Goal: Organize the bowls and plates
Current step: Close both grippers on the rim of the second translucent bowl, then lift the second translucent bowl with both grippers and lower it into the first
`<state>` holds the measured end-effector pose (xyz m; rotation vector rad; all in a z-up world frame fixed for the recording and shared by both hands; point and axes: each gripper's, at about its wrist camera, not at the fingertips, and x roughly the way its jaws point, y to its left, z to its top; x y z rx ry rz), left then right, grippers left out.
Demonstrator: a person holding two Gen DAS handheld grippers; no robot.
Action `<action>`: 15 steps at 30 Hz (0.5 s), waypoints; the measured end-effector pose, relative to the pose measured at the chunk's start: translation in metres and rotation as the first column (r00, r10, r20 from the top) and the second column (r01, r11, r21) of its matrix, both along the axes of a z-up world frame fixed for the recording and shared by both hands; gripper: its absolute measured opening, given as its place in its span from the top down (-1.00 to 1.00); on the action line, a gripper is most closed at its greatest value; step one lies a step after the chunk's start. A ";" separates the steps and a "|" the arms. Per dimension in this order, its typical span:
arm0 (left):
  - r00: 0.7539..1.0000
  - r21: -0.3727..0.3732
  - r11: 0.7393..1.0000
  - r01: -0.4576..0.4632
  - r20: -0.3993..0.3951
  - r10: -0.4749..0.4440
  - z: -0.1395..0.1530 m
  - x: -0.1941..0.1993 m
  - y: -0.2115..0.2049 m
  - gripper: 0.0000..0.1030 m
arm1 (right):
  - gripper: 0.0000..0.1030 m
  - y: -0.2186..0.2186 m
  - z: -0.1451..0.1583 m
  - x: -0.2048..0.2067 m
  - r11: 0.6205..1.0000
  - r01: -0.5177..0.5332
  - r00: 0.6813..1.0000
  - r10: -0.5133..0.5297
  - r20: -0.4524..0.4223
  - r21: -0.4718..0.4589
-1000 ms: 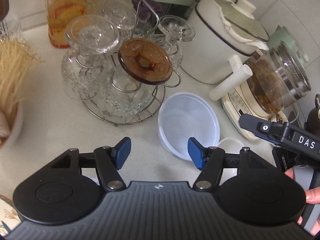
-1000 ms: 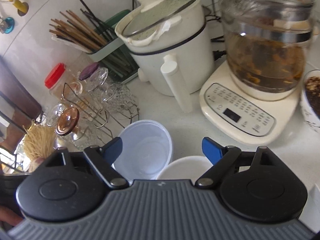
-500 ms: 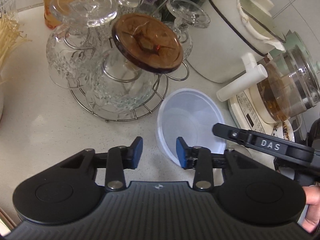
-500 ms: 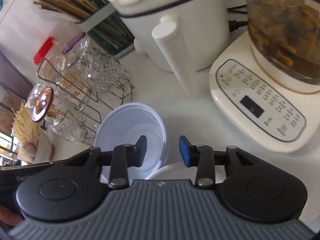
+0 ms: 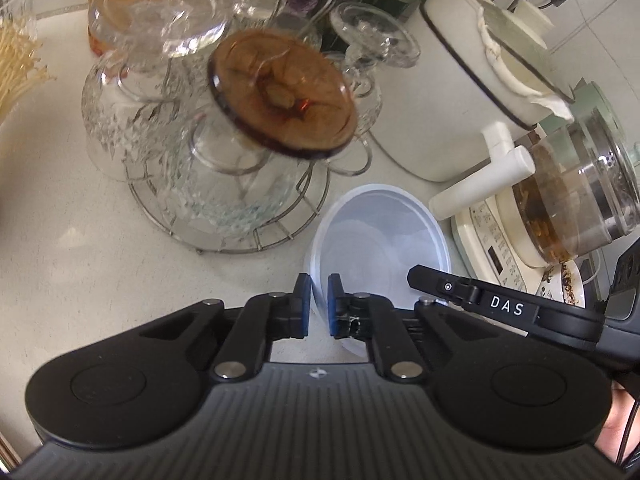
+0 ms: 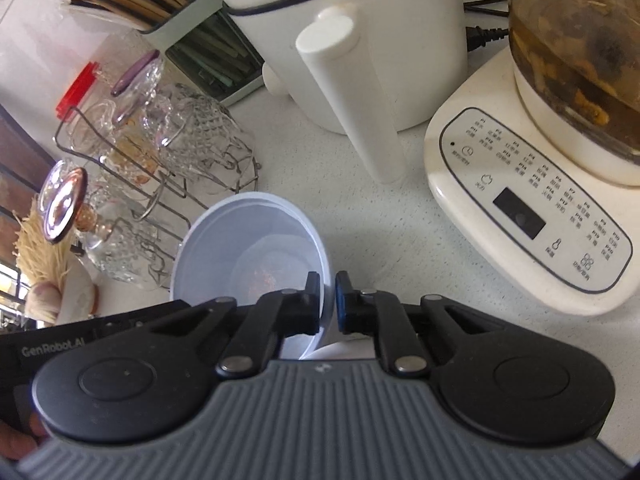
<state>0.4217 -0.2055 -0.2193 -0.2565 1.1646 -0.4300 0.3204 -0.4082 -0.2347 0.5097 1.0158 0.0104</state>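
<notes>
A translucent plastic bowl [image 5: 380, 236] stands on the pale counter, empty. My left gripper [image 5: 319, 304] is shut on its near left rim, the thin wall pinched between the blue pads. In the right wrist view the same bowl [image 6: 248, 248] has its right rim pinched by my right gripper [image 6: 328, 300], also shut. A white bowl [image 6: 344, 350] peeks out under the plastic one, mostly hidden by the gripper. One of the right gripper's fingers [image 5: 440, 284] reaches in at the bowl's right side in the left wrist view.
A wire rack [image 5: 240, 240] of upturned glass cups with an amber lid [image 5: 280, 92] stands just left of the bowl. Behind it are a white pot with a long handle [image 6: 352, 100] and a glass kettle on its control base [image 6: 532, 216]. A dirty plate [image 5: 568, 284] lies right.
Both grippers came down and forward to the plastic bowl. Their jaws went from wide open to shut on its rim, left and right.
</notes>
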 end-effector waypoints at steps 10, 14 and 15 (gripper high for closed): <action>0.999 -0.009 1.000 0.030 0.042 -0.030 0.024 0.001 -0.003 0.80 | 0.80 -0.005 0.025 -0.011 0.999 0.032 0.997 -0.032 0.068 0.003; 0.997 -0.013 0.999 0.048 0.061 -0.047 0.036 -0.003 -0.003 0.80 | 0.80 -0.006 0.037 -0.020 0.999 0.046 0.994 -0.045 0.095 -0.005; 0.996 -0.015 0.998 0.053 0.066 -0.052 0.039 -0.004 -0.003 0.80 | 0.80 -0.006 0.040 -0.023 0.999 0.050 0.994 -0.049 0.100 -0.007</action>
